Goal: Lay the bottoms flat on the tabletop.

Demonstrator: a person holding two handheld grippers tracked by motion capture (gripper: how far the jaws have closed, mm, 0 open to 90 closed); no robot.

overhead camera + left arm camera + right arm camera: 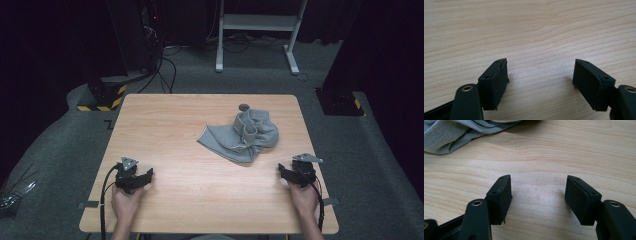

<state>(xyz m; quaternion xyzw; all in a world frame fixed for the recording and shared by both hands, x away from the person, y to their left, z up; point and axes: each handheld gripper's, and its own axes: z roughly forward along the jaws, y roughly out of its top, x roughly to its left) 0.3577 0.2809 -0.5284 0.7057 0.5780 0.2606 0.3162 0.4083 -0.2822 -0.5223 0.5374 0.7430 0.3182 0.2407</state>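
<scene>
A: Item one: grey garment (243, 136), quantity one. It is lodged crumpled on the worktop (190, 185), toward the far right corner, well apart from both near corners. A small dark round mark (244, 107) is noted just beyond it, near the far edge; quantity one, nature not determinable.

B: Claws are to be entered.

A: Quantity two. The left claw (145, 176) is held low near the near left corner, jaws released, bare wood seen between them in the left gripper view (540, 77). The right claw (284, 171) is held near the right edge, likewise released, nothing between its pads (504, 200); the garment's hem (451, 135) is seen ahead of it.

B: Risks?

A: Three are judged likely. Several layers may be caught at once where the cloth is bunched, so the heap is lifted whole. A single thin edge may be missed and the pads closed on wood. The garment may be dragged toward the far edge if pulled by one claw alone.
</scene>
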